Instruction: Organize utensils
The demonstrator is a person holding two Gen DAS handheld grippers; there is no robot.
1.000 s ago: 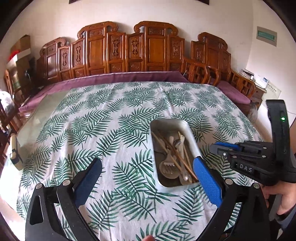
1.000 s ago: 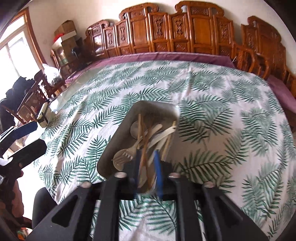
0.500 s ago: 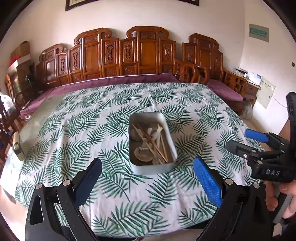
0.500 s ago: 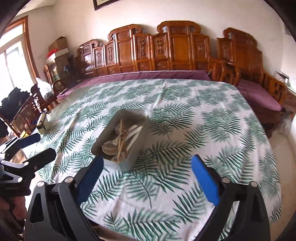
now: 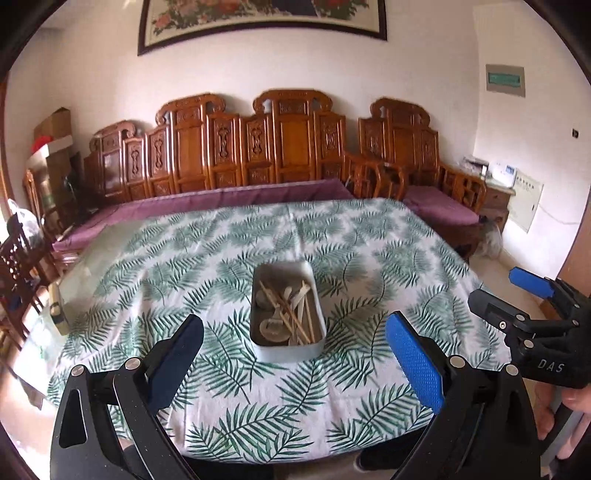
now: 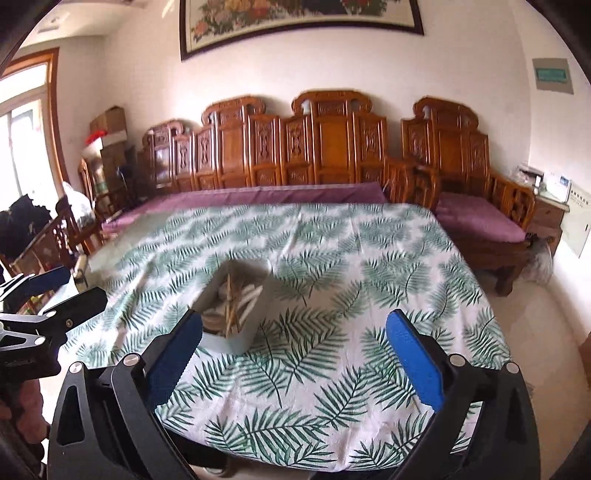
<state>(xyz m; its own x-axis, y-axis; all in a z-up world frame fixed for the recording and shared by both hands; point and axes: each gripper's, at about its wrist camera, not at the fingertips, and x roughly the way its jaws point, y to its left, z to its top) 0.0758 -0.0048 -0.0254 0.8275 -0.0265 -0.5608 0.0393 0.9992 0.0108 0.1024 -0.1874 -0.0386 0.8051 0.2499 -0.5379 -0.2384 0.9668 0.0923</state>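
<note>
- Left gripper (image 5: pixel 295 354): nearest the lens in the left wrist view, blue-padded fingers (image 5: pixel 415 360) spread wide, nothing between them; held back from the near table edge, above it.
- Right gripper (image 6: pixel 291 352): nearest the lens in the right wrist view, fingers (image 6: pixel 413 360) spread wide apart, nothing held; also seen from the left wrist view at far right (image 5: pixel 517 299), off the table's right side, gripped by a hand (image 5: pixel 569 402).
- Left gripper, seen from the right wrist view (image 6: pixel 48 291): at far left, off the table's left side, fingers parted.
- Table (image 5: pixel 369 258): covered by white cloth with green fern-leaf print; cloth hanging over the near edge.
- Tray (image 5: pixel 286 354): pale grey, rectangular, rounded corners; resting on the table towards its near half, roughly central, long side running away from the lens; from the right wrist view (image 6: pixel 240 332) just beyond the left finger, somewhat blurred.
- Utensils (image 5: pixel 288 314): lying loose inside the tray, piled and crossing; wooden chopsticks (image 5: pixel 291 317) diagonal over pale spoons and a fork-like piece; exact count not discernible.
- Small object (image 5: pixel 59 314): at the table's left edge, identity unclear.
- Purple cushioned bench (image 5: pixel 207 203): directly behind the table's far edge.
- Carved wooden backrests (image 5: pixel 288 140): row along the wall behind the bench.
- Framed painting (image 5: pixel 258 18): on the wall above the backrests.
</note>
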